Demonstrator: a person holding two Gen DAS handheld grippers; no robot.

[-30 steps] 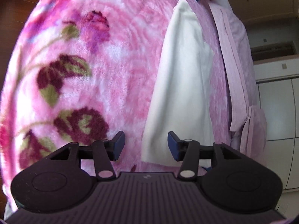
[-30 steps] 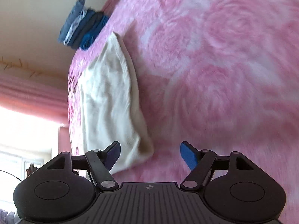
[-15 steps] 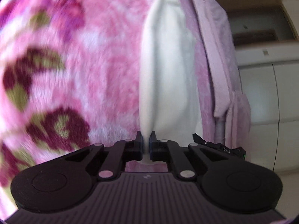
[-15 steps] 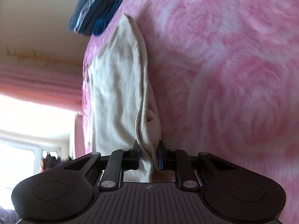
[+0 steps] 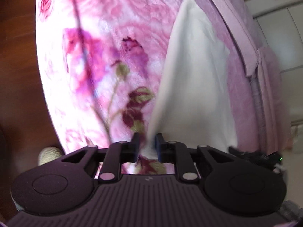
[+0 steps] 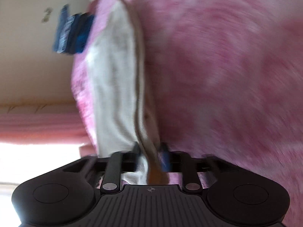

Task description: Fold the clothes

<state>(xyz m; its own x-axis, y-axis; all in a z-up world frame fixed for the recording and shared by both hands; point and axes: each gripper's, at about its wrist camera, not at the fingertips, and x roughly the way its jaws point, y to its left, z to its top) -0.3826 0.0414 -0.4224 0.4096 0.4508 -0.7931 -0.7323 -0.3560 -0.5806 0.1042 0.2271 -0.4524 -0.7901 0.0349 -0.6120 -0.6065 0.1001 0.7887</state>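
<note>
cream garment pinched at two corners, lifting for a fold

left gripper [image 5: 147, 144] closed onto the near corner of the cream garment [image 5: 193, 87], a thin wad of cloth pressed between the two fingers. right gripper [image 6: 150, 156] likewise clamped on the garment's other near corner, cloth [image 6: 117, 87] bunched and running down through the gap between the fingers. seen from the left wrist, part of a dark device with a green light [image 5: 265, 156] just beyond the cloth's right corner, probably the other gripper, though too little shows to be sure.

garment stretched away from both cameras across the pink floral blanket [image 5: 106, 60] on the bed, far end tapering to a point, near edge raised off the blanket. two grips on one edge probably chosen to keep that edge taut and level, so the cloth can swing over as one panel rather than sag in the middle. looks already doubled lengthwise, judging by a layered edge in the right wrist view; hard to confirm through the motion blur.

beyond the garment's far end, a stack of blue folded clothes [image 6: 73, 34] near the blanket's edge, likely the finished pile. along the bed's side in the left view, a pale lilac sheet [image 5: 244, 43] hanging down.

likely next need: carry the held edge toward the far end, keeping both corners level, and lay it down square. risk: plush blanket dragging the lower layer and skewing the fold.
</note>
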